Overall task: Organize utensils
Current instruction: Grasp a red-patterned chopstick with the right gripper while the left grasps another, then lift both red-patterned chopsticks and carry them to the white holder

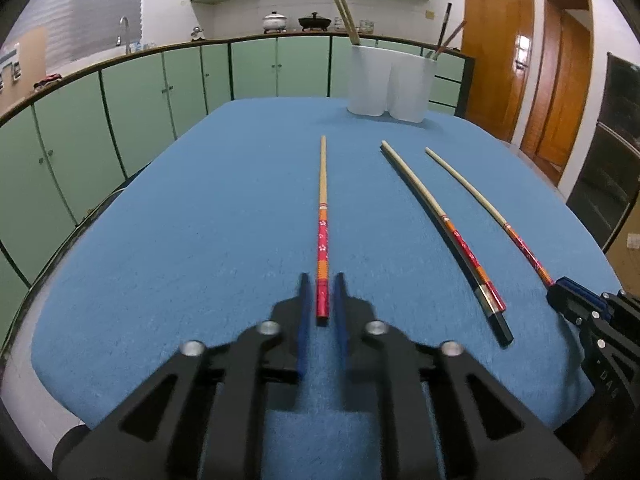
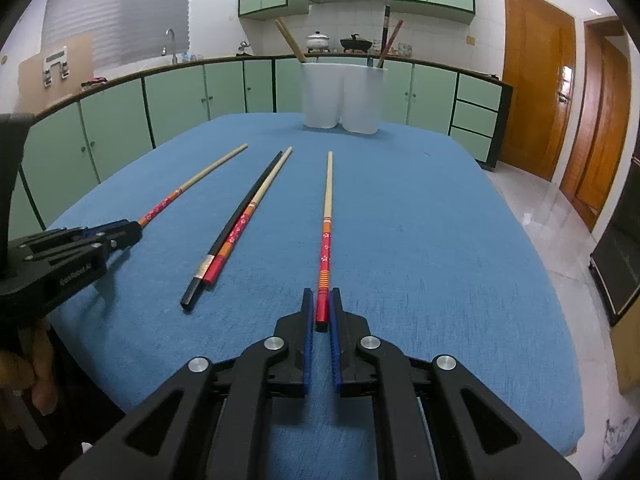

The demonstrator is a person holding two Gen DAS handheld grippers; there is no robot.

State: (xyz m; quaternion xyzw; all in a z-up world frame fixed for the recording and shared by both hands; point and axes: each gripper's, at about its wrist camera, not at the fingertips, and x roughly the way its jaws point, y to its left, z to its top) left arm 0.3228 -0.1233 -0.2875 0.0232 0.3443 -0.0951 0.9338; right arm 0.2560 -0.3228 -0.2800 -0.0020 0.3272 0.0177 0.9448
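The left claw [image 1: 320, 292] has its pads at either side of the red end of a chopstick [image 1: 322, 216] near the table's [image 1: 180, 220] front edge; a thin gap may remain on each side, so whether it truly pinches I cannot tell. If it lifts on a half-made grip, the long stick could pivot and drop. Midway lie a black chopstick [image 2: 236, 224] and a red-ended one [image 2: 256, 208], touching side by side; a passing claw could nudge them. The right claw [image 2: 322, 308] is pressed together on the red end of another chopstick [image 2: 328, 208]. Held at its end, it may swing and miss. At the far edge, the white twin holder [image 2: 342, 96] keeps pale sticks left, dark ones right.
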